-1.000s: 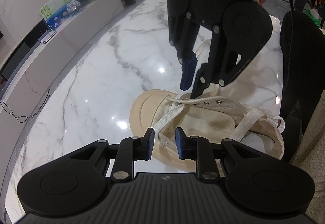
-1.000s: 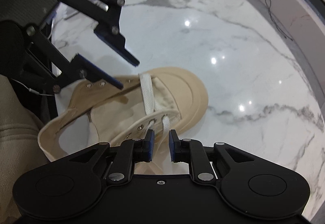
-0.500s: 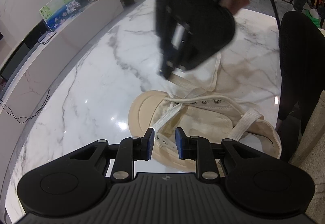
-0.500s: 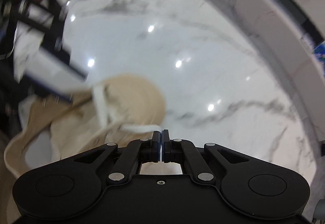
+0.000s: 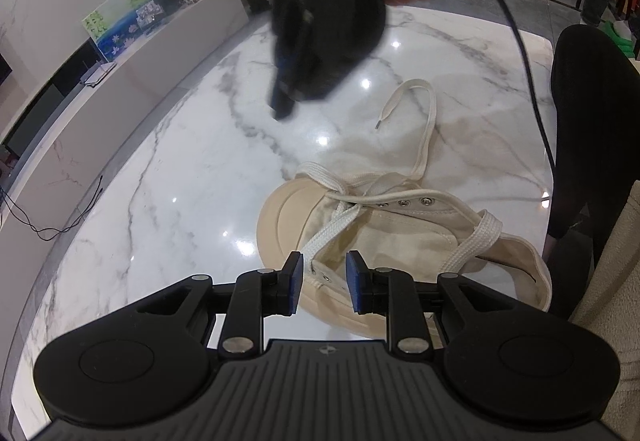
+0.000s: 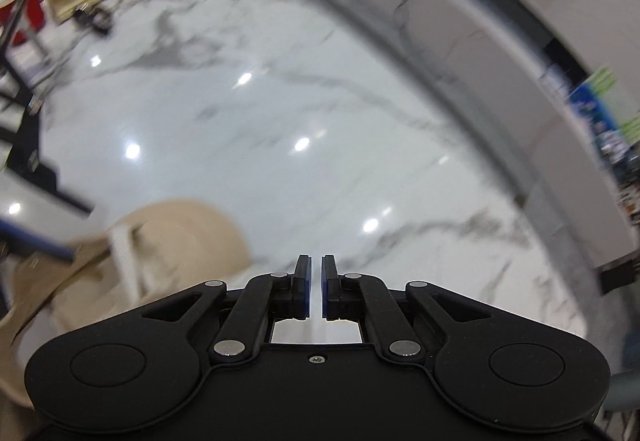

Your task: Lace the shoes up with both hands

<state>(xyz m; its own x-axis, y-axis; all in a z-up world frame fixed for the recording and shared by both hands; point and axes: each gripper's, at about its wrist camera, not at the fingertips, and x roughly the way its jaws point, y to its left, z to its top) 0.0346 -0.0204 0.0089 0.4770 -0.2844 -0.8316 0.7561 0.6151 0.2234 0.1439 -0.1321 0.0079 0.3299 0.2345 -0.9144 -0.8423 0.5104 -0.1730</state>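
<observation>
Marble table [image 5: 168,177] bears one shoe [image 5: 384,237]; left gripper [image 5: 322,279] parted around its eyelet flap, right gripper [image 6: 316,291] closed, empty.

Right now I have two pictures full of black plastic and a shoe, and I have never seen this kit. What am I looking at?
There is no robot here. A person holds a handheld gripper in each hand, and each carries a wide-angle camera looking along its jaws, so the black parts at the bottom of each picture are the tool itself.

One picture looks from the left gripper, the other from the right gripper.

On the marble table lies a cream canvas shoe, partly laced. The loose end of its white lace trails across the table.

The left jaws stand partly apart with the shoe's eyelet edge in the gap, but I cannot tell if they pinch it. The right jaws are almost together and hold nothing.
</observation>
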